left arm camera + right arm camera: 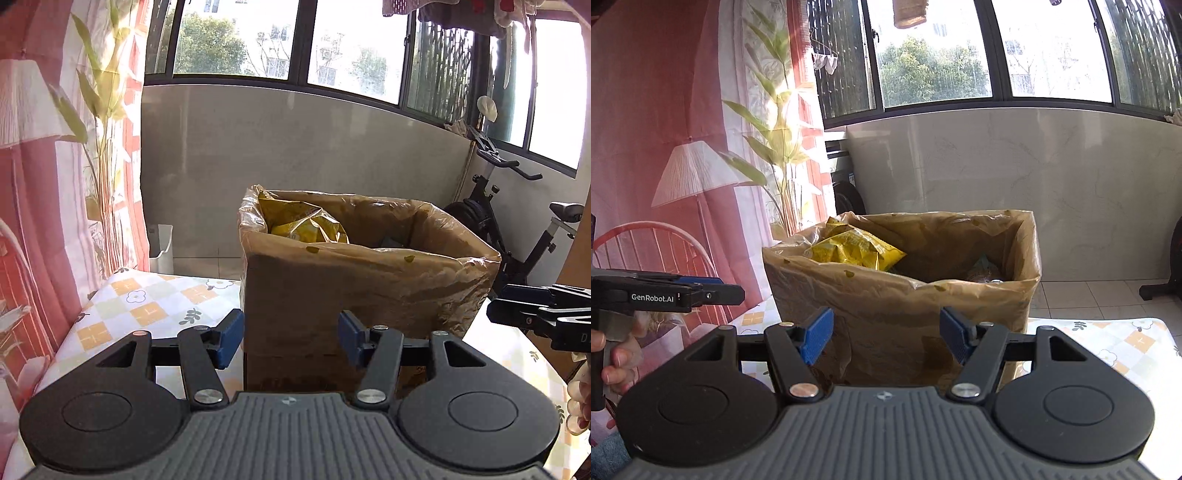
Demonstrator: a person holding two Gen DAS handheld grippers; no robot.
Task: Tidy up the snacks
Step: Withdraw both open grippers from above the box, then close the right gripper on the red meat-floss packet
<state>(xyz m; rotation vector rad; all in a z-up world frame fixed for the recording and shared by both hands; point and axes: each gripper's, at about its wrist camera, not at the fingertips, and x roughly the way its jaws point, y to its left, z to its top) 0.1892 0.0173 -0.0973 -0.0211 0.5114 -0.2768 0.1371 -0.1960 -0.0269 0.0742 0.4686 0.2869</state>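
Window (354, 48) and pale wall panel are filling the upper half of both views; printed red curtain (44, 184) is hanging down the left side.

Table under a checked flower-print cloth (147, 306) is running across the lower part of both frames.

Cardboard box (351, 295), lined with a clear plastic bag folded over its rim, is standing upright on the cloth at centre frame in each view. Exercise bike (517, 221) is standing behind it at the right edge of the left wrist view.

Yellow snack bag (303, 221) is lying crumpled inside the box, against the upper left corner, poking just above the rim. Also showing in the right wrist view (857, 251). Other packets deeper in the box are too dark to tell.

Left gripper (291, 339) is hovering in front of the box's near wall, blue pads spread wide, nothing between them, not touching the cardboard as far as can be seen.

Right gripper (886, 339) is doing the same: fingers wide apart, empty, box wall showing through the gap.

Each gripper is showing side-on at the edge of the other's view; from that angle its spread cannot be told.
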